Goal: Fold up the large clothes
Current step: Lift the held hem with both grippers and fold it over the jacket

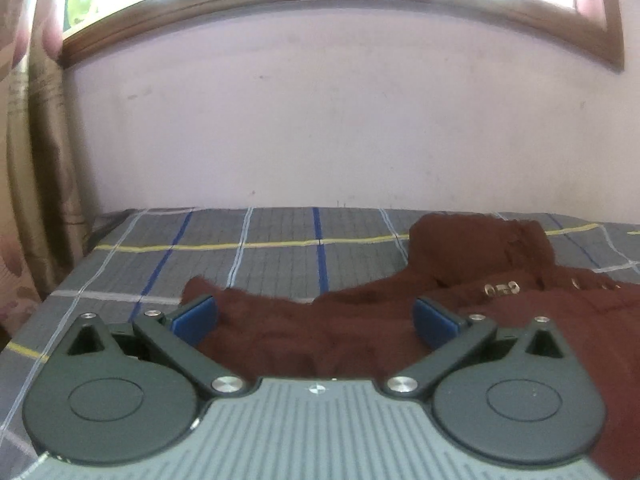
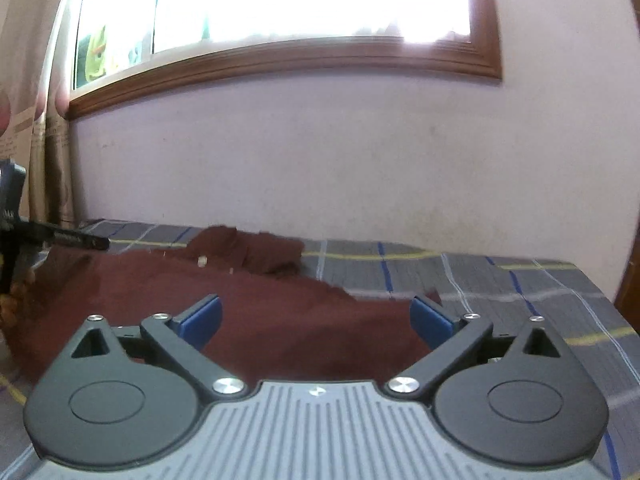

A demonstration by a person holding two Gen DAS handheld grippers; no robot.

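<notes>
Fuzzy maroon garment (image 1: pixel 360 332) rumpled on plaid bedsheet (image 1: pixel 260 256); both jaws spread wide.

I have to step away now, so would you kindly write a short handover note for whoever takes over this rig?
Left gripper: open, empty, low over the maroon garment near its left edge.
Right gripper: open, empty, over the garment's right edge.
The garment lies spread and rumpled on the plaid bed cover, its collar end toward the wall.
Done: no fold visible.
Left: grasp the edges and fold it.
</notes>
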